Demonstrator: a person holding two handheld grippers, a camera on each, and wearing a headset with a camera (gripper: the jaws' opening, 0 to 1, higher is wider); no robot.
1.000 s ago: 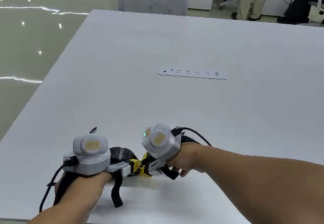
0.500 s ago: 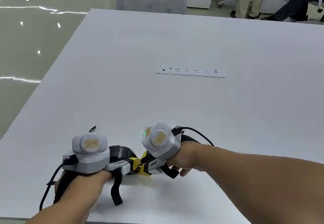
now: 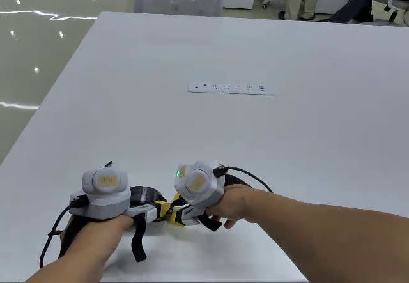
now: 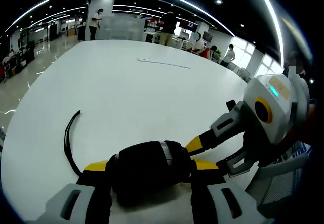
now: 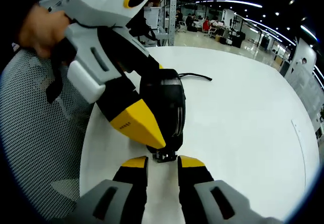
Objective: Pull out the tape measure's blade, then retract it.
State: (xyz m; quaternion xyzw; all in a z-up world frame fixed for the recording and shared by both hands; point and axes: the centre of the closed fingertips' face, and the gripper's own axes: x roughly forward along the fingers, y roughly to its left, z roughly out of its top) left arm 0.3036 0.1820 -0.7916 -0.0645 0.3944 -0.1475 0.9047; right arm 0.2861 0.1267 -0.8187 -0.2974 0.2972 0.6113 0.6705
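Left gripper point(image 4: 150, 165) clamped on black tape measure point(image 4: 152, 176), which sits on white table point(image 3: 255, 136) near its front edge. Right gripper point(image 5: 162, 160) pinches blade tip point(image 5: 162, 156) at the case mouth. Power strip point(image 3: 230, 88) farther back, its marks too small to read.

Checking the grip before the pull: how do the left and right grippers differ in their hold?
The left gripper clamps the round black tape measure case, jaws wide apart; the right gripper pinches only the small black end hook, jaws nearly together. Both have yellow-tipped black jaws.
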